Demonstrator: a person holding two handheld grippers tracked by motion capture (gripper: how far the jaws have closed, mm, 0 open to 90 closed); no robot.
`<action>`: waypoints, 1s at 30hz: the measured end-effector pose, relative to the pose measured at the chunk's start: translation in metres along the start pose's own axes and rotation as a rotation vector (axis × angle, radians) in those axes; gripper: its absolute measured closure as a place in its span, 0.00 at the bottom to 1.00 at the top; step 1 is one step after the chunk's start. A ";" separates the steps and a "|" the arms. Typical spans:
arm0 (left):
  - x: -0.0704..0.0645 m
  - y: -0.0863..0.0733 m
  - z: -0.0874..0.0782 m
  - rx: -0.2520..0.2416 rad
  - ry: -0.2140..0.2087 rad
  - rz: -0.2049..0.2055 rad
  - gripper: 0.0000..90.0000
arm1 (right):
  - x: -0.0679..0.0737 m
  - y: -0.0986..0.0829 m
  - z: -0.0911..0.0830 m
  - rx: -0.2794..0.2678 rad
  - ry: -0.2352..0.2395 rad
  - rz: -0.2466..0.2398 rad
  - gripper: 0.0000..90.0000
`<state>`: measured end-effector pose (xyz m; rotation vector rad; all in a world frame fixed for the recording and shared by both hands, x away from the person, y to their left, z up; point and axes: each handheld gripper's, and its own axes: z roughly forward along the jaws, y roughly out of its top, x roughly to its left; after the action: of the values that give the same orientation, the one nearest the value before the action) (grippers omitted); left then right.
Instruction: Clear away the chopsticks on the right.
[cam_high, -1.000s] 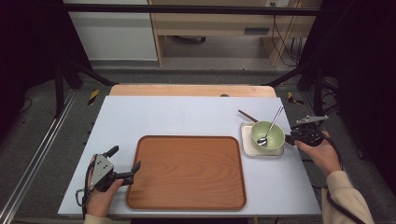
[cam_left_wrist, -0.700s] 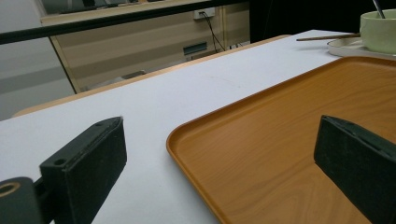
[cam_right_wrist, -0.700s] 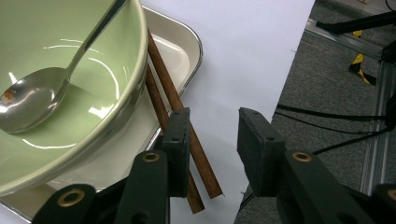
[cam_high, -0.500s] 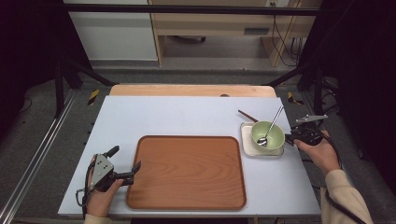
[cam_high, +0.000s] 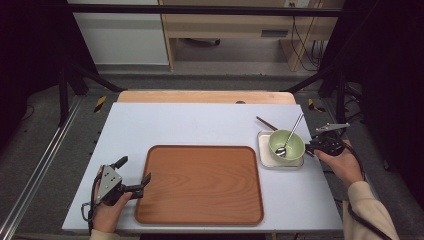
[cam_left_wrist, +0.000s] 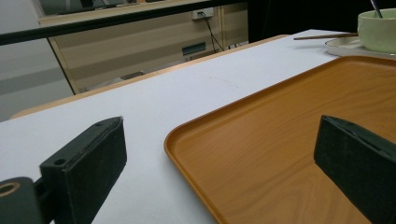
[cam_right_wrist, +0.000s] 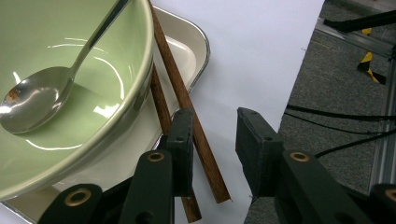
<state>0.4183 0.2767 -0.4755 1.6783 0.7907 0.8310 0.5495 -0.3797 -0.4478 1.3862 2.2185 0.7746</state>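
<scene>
A pale green bowl holding a metal spoon stands on a small white dish at the table's right. Two brown chopsticks run under the bowl. My right gripper sits at the dish's right edge, open. In the right gripper view one chopstick ends between the jaws of my right gripper, untouched by the right jaw, while the other passes under the left jaw. My left gripper rests open at the front left, its jaws straddling the left rim of the brown tray.
The brown tray lies bare in the middle of the white table. Just right of my right gripper the table's edge drops to grey floor with cables. A wooden strip runs along the table's far edge.
</scene>
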 end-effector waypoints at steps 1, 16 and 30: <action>0.000 0.000 0.000 0.000 0.000 0.001 0.02 | -0.001 0.000 0.001 -0.002 -0.003 -0.008 0.75; 0.000 0.000 0.000 0.000 0.000 0.003 0.02 | 0.002 -0.001 0.007 0.017 0.026 -0.014 0.90; 0.000 0.000 0.000 -0.001 0.004 0.002 0.02 | 0.003 0.003 -0.011 -0.061 -0.011 0.015 0.94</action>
<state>0.4183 0.2772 -0.4753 1.6778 0.7913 0.8357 0.5439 -0.3782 -0.4378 1.3759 2.1606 0.8310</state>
